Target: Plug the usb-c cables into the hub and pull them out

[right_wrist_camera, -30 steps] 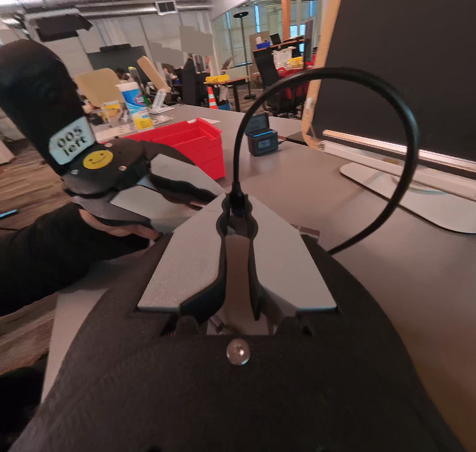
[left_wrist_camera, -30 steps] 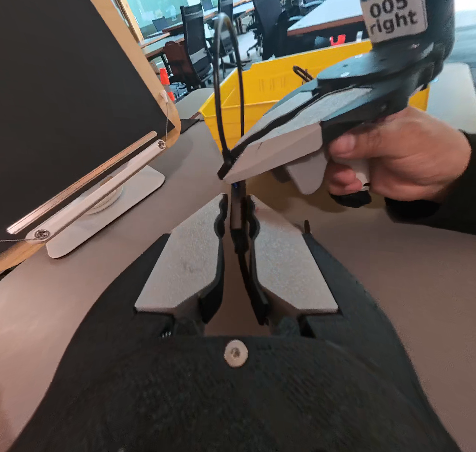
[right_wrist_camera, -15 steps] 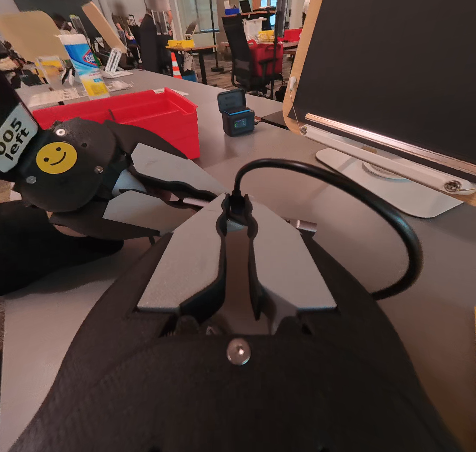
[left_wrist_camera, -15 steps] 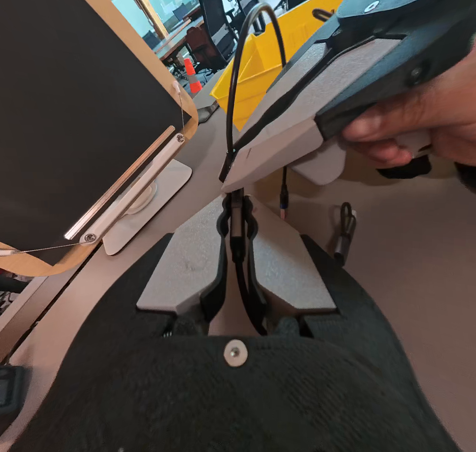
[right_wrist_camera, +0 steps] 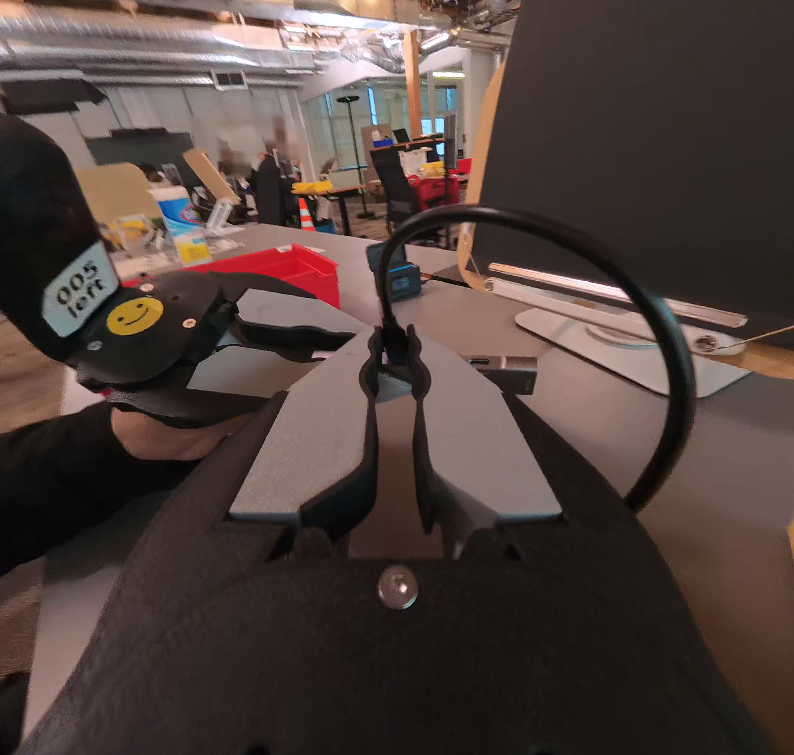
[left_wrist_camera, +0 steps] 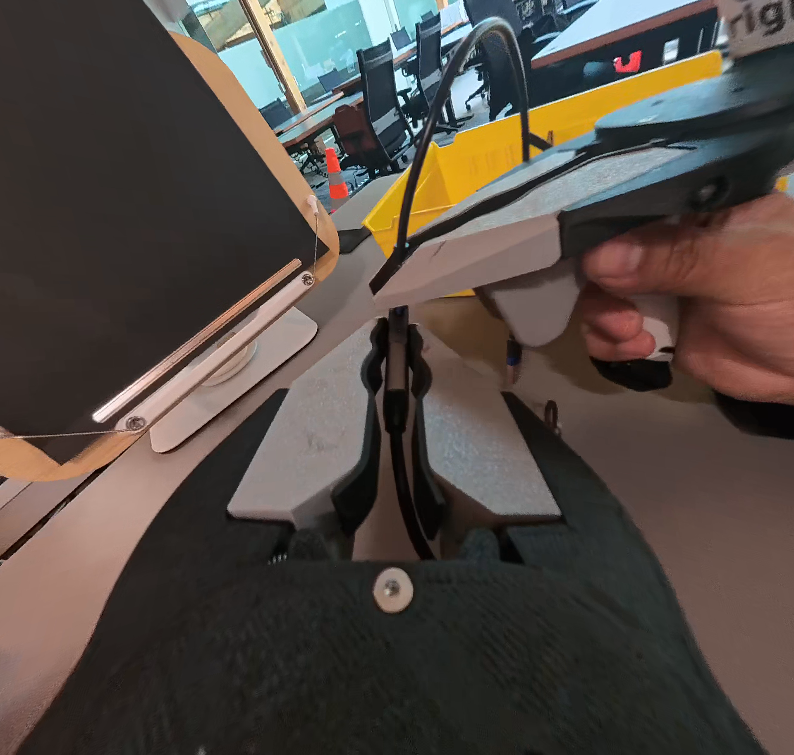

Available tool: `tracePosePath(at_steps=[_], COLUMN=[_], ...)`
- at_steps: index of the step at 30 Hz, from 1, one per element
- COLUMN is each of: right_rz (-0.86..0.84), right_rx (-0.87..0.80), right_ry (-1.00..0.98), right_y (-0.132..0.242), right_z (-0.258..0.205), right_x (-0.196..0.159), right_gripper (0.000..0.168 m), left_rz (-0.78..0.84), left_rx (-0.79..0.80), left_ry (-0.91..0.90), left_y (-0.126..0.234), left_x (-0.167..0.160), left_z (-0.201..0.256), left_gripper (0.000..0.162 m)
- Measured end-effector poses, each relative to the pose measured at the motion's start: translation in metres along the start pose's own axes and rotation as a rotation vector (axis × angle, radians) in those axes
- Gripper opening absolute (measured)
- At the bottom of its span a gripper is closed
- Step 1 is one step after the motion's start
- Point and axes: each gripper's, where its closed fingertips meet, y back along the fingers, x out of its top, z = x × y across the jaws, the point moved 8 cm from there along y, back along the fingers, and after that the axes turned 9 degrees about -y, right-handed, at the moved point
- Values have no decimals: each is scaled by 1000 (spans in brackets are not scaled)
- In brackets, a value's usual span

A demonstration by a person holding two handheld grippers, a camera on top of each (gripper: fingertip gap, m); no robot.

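Surface: grey counter (right_wrist_camera: 709,455), monitor stand (left_wrist_camera: 240,347), yellow bin (left_wrist_camera: 451,184).
Room: open office, black chairs (left_wrist_camera: 382,102).
Left tongs (left_wrist_camera: 397,339): clamped on hub (left_wrist_camera: 395,360), long axis pointing away along fingers.
Right tongs (right_wrist_camera: 393,343): clamped on usb-c plug (right_wrist_camera: 393,341), cable (right_wrist_camera: 644,304) looping rightward.

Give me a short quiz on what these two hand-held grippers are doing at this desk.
1. True or false: the right gripper is open and empty.
2. What does the left gripper clamp? A) a slim grey metal hub B) a pen C) a spoon
3. Fill in: in the right wrist view, the plastic bin beyond the left gripper is coloured ___.

Key: 1 false, it is shut on the looping black usb-c cable; 2 A; 3 red.
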Motion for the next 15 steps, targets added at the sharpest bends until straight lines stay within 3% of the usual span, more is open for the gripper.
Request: tracePosePath(at_steps=[8,12,15], right_rz=[26,-69,-81], right_rx=[115,125,89], right_ry=[-134,-169,-85], right_y=[-6,-18,-16], right_z=[5,13,10], right_x=[-1,-12,-14], right_gripper=[7,9,10], left_rz=[-2,-102,-129], left_rx=[-3,67,117], left_ry=[30,-90,-181], left_y=[5,3,4], left_x=[-2,-14,-14], left_z=[-4,-3,-2], left_gripper=[8,7,7])
